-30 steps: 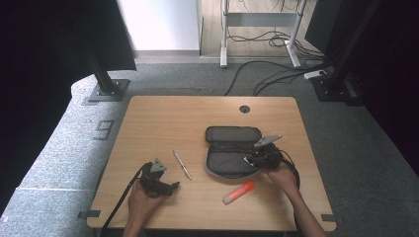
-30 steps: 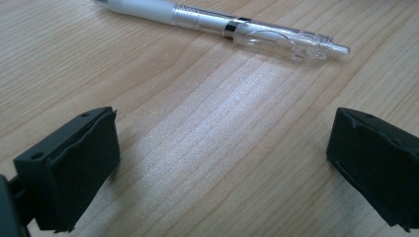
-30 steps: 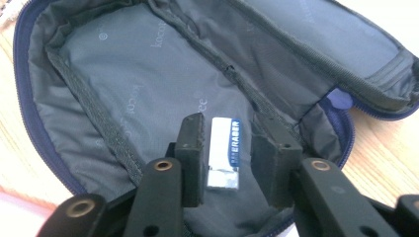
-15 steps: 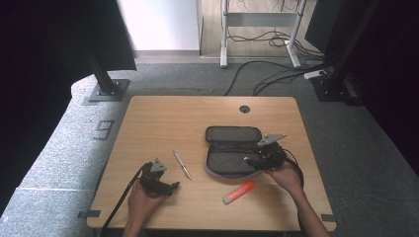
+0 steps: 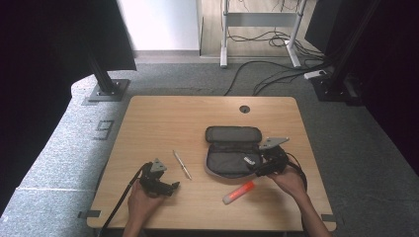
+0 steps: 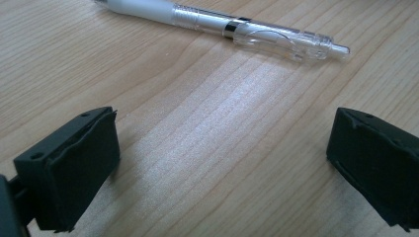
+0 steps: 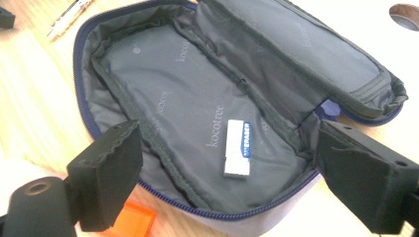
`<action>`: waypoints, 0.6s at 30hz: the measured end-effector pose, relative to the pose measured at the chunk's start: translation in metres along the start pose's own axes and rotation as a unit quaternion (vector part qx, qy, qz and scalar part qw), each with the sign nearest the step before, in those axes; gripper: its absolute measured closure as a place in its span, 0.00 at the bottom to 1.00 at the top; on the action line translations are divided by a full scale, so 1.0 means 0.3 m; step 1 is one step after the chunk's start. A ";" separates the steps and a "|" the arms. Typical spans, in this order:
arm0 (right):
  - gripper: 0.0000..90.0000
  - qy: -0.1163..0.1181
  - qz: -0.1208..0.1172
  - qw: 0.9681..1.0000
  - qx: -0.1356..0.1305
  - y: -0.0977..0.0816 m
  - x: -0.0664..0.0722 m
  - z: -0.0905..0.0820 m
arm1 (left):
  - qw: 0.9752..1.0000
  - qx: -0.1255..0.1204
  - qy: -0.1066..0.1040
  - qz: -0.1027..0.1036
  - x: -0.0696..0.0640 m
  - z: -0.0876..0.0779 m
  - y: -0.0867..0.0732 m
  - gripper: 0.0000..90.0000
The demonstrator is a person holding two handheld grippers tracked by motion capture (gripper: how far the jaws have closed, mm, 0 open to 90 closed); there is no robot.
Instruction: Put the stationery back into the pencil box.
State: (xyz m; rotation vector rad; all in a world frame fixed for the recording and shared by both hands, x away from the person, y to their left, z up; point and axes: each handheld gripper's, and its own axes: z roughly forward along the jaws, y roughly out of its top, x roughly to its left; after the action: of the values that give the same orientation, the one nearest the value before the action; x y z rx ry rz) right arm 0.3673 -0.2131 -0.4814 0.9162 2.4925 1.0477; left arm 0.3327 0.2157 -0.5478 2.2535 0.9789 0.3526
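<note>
The right gripper (image 5: 256, 169) hangs over the near rim of the open pencil case (image 5: 232, 150), its jaws having just been opening and now wide apart with nothing pressed between them; the eraser (image 7: 237, 147) lies loose on the lining just beyond and between them; an orange marker (image 5: 238, 192) sits beside the left jaw, outside the zip edge. The left gripper (image 6: 217, 163) rests with jaws apart over bare desk (image 5: 163, 123); a pen (image 6: 222, 24) lies ahead, clear of both.
</note>
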 end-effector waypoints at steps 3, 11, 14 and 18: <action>0.13 0.003 -0.003 1.000 -0.001 -0.011 0.014 -0.012 | 1.000 0.000 0.000 0.000 0.000 0.000 0.000 0.00; 0.15 0.015 -0.013 1.000 -0.002 -0.033 0.046 -0.039 | 1.000 0.000 0.000 0.000 0.000 0.000 0.000 0.00; 0.16 0.016 -0.015 1.000 -0.004 -0.041 0.060 -0.046 | 1.000 0.000 0.000 0.000 0.000 0.000 0.000 0.00; 0.18 0.023 -0.015 1.000 -0.011 -0.051 0.076 -0.056 | 1.000 0.000 0.000 0.000 0.000 0.000 0.000 0.00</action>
State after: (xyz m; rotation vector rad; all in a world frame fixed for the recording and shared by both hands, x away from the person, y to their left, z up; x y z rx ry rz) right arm 0.3353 -0.2155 -0.4810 0.8552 2.5190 1.0971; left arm 0.3327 0.2157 -0.5478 2.2537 0.9786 0.3526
